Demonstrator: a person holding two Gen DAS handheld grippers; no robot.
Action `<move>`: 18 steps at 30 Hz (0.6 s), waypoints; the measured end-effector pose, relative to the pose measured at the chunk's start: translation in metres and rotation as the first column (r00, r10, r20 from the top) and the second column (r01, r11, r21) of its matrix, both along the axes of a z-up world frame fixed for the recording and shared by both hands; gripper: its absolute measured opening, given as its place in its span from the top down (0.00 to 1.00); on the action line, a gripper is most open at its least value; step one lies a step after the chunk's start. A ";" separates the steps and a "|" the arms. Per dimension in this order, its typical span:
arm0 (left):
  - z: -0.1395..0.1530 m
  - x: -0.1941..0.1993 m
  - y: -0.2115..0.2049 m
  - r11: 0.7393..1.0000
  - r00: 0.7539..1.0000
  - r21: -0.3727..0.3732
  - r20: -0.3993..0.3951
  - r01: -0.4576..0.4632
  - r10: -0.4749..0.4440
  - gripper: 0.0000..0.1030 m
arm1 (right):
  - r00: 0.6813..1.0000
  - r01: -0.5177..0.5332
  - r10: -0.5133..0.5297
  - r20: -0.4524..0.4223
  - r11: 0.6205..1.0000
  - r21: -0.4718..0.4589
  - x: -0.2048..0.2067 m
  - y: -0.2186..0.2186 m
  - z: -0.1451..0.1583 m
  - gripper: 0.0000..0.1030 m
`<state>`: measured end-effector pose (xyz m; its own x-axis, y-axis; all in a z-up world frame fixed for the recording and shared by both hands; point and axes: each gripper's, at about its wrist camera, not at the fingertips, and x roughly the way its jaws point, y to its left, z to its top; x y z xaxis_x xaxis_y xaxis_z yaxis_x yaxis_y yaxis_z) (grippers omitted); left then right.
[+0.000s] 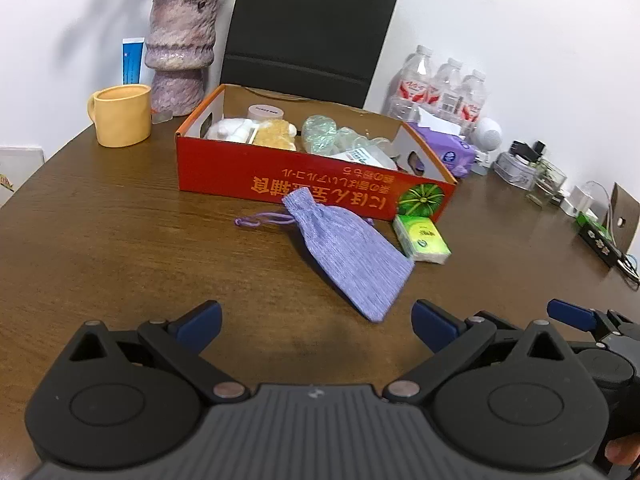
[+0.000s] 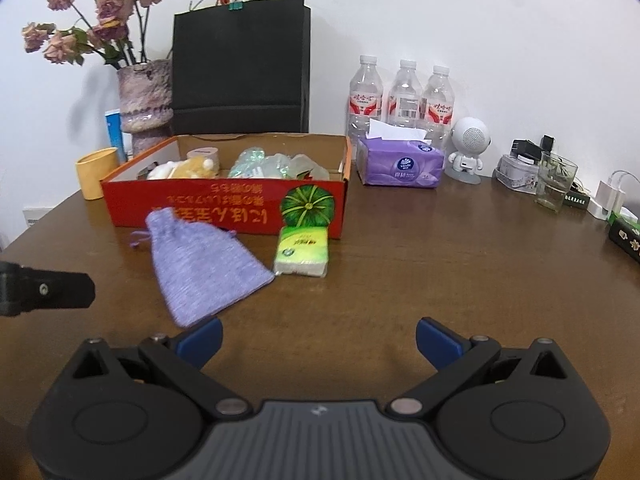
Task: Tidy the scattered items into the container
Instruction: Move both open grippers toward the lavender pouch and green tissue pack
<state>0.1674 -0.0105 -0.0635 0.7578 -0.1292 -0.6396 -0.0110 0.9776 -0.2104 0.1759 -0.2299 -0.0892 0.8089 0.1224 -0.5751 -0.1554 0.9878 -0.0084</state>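
- Here, the left gripper (image 1: 316, 322) and right gripper (image 2: 318, 340) are both hovering wide apart, holding nothing.
- A purple woven drawstring pouch (image 1: 348, 254) and green tissue packet (image 1: 421, 238) are lying before the red cardboard box (image 1: 304, 178).

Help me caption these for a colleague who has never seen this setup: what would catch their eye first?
Probably the red box mid-table, already holding small items. In front of it lie a purple pouch and a green tissue pack, still on the table. Both the left gripper and right gripper sit open and empty in the foreground.
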 end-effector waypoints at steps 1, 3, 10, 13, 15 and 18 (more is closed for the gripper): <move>-0.002 0.005 0.000 1.000 1.000 0.001 -0.004 -0.004 0.004 0.00 | 1.000 0.001 -0.001 -0.001 1.000 0.001 0.005 0.000 -0.001 0.00; -0.005 0.015 -0.001 1.000 1.000 0.006 -0.011 -0.012 0.012 0.00 | 1.000 0.003 -0.003 0.000 1.000 -0.001 0.016 0.000 -0.003 0.00; -0.019 0.046 -0.004 0.999 0.999 0.013 -0.024 -0.034 0.034 0.00 | 1.000 0.016 -0.016 -0.011 1.000 -0.003 0.053 0.006 -0.014 0.00; -0.026 0.058 -0.006 0.999 0.999 0.013 -0.024 -0.047 0.047 0.00 | 1.000 0.015 -0.015 -0.009 1.000 0.001 0.067 0.010 -0.019 0.00; -0.032 0.063 -0.007 0.998 0.998 0.012 -0.021 -0.057 0.057 0.00 | 1.000 0.011 -0.011 -0.011 1.000 0.004 0.076 0.013 -0.022 0.00; -0.037 0.068 -0.008 0.998 0.998 0.012 -0.011 -0.060 0.060 0.00 | 1.000 0.001 -0.002 -0.013 1.000 -0.009 0.088 0.018 -0.026 0.00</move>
